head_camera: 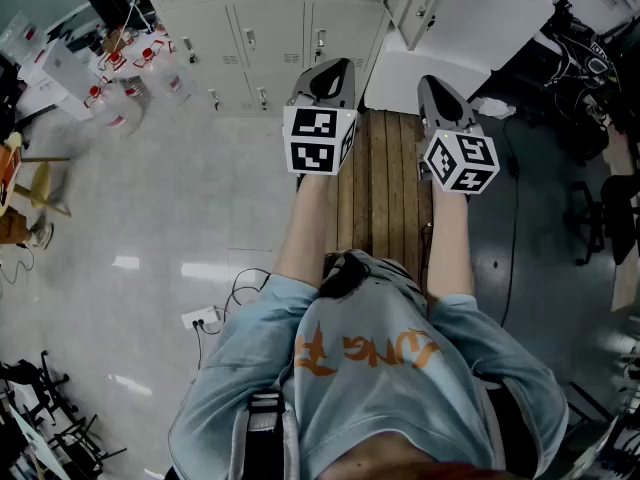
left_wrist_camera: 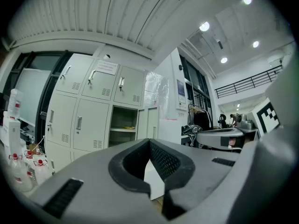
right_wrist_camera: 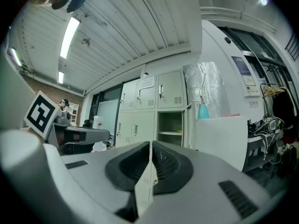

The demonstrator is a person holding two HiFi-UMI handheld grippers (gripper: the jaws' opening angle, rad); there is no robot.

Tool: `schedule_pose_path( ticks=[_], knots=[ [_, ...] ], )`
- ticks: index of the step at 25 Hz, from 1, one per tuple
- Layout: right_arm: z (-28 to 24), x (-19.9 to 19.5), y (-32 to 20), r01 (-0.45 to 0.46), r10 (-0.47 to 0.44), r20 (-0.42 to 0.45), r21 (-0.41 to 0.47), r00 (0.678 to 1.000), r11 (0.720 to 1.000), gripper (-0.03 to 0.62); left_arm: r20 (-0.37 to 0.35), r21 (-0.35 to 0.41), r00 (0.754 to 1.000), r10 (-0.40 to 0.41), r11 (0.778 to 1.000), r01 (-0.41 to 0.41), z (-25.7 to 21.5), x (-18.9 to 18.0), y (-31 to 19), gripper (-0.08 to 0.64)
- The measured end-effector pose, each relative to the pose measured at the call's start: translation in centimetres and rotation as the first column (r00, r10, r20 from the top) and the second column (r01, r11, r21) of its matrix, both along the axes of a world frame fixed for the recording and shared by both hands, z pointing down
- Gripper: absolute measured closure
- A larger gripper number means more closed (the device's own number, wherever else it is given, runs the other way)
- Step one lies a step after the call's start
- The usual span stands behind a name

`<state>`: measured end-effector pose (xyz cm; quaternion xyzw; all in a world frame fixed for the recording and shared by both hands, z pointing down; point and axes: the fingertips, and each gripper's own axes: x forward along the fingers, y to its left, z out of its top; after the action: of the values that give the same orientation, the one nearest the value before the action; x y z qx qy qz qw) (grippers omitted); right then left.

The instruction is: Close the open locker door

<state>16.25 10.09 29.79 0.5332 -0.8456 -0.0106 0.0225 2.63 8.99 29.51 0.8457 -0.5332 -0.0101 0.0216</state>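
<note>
A bank of pale grey lockers stands ahead of me. One compartment is open, with a shelf inside and its door swung out and seen almost edge-on. The same open compartment and door show in the right gripper view. In the head view the door sticks out at the top right. Both grippers hang in the air well short of the lockers. My left gripper is shut and empty. My right gripper is shut too, with nothing between its jaws.
A large white panel leans right of the open door, with a blue spray bottle on top. Wooden planks lie on the floor ahead. Several bottles stand at the left. A power strip and cluttered desk are nearby.
</note>
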Motion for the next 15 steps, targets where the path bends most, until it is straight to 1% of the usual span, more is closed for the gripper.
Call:
schedule_pose_path(
  ticks=[4, 15],
  knots=[
    [-0.3, 0.0, -1.2, -0.019, 0.019, 0.012, 0.015, 1.000, 1.000, 0.554, -0.005, 0.002, 1.000, 0.006, 1.000, -0.006, 0.1, 0.1, -1.0, 0.541],
    [0.8, 3.1, -2.7, -0.076, 0.077, 0.039, -0.027, 0.996, 0.997, 0.554, -0.036, -0.022, 0.998, 0.044, 0.999, -0.044, 1.5, 2.1, -2.5, 0.541]
  ],
)
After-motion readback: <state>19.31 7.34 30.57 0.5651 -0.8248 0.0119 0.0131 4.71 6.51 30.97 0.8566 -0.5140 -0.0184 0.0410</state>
